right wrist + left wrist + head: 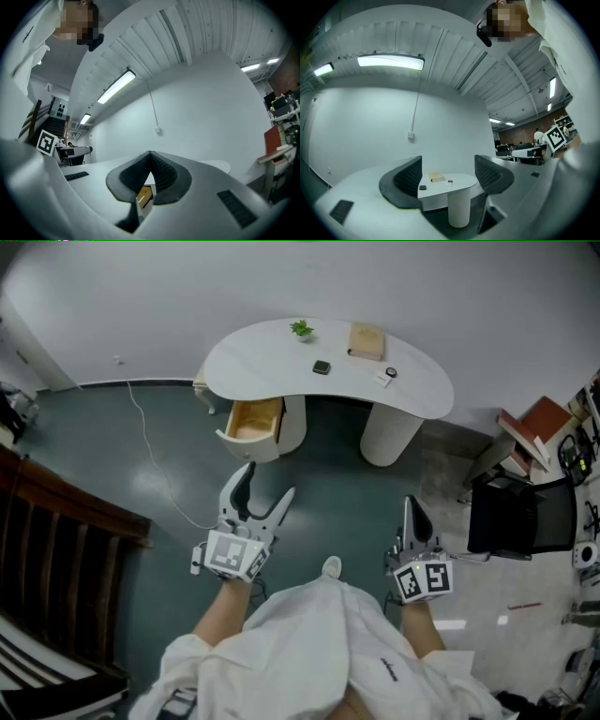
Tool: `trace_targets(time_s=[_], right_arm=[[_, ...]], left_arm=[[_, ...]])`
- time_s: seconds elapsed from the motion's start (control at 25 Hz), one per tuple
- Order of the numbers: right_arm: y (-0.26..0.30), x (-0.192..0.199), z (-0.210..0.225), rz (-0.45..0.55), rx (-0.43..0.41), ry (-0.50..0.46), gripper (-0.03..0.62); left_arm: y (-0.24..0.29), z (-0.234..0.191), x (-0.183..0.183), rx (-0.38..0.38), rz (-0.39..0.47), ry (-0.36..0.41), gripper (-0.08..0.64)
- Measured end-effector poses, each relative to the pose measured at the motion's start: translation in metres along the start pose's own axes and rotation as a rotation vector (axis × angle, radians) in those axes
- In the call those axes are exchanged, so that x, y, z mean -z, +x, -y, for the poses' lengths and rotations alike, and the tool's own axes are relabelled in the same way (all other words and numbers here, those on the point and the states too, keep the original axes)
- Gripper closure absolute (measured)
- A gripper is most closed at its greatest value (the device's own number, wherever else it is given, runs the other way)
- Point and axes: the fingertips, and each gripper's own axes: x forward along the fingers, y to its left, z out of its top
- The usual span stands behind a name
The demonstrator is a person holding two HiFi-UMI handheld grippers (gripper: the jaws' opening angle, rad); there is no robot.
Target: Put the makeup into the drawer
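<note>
A white curved table (272,381) stands ahead of me, well beyond both grippers. On it lie a small dark compact (322,367), a small white item with a black round top (388,374) and a tan box (367,340). Under its left end a drawer (254,422) with a wooden inside stands pulled out. My left gripper (270,479) is open and empty, pointing toward the drawer. In the left gripper view the compact (422,187) and tan box (437,177) show on the table top between the open left gripper (449,171) fingers. My right gripper (411,502) is shut with nothing in it; in its own view the right gripper (150,154) pads meet, with the drawer (145,197) below.
A small green plant (301,329) sits at the table's back edge. A black office chair (520,517) and a low shelf with a red book (539,423) stand at the right. Dark wooden furniture (56,549) fills the left. A white cable (155,456) runs across the floor.
</note>
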Motion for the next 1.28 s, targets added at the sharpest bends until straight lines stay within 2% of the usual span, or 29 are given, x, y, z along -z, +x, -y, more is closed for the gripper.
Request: trace_targets(time_s=[0.32, 0.6, 1.0, 1.28], right_arm=[[0.061, -0.009, 0.049, 0.001, -0.031, 0.012, 0.575], [0.098, -0.002, 0.075, -0.02, -0.079, 0.023, 0.575], [0.147, 0.013, 0.09, -0.055, -0.109, 0.039, 0.575], [0.204, 0.019, 0.103, -0.062, -0.11, 0.027, 0.575]], left_arm=[[0.077, -0.007, 0.003, -0.01, -0.012, 0.009, 0.219], [0.118, -0.011, 0.011, -0.036, -0.019, -0.004, 0.219], [0.16, -0.033, 0.035, -0.048, -0.063, -0.029, 0.219], [0.218, -0.066, 0.046, -0.018, -0.057, -0.028, 0.219]])
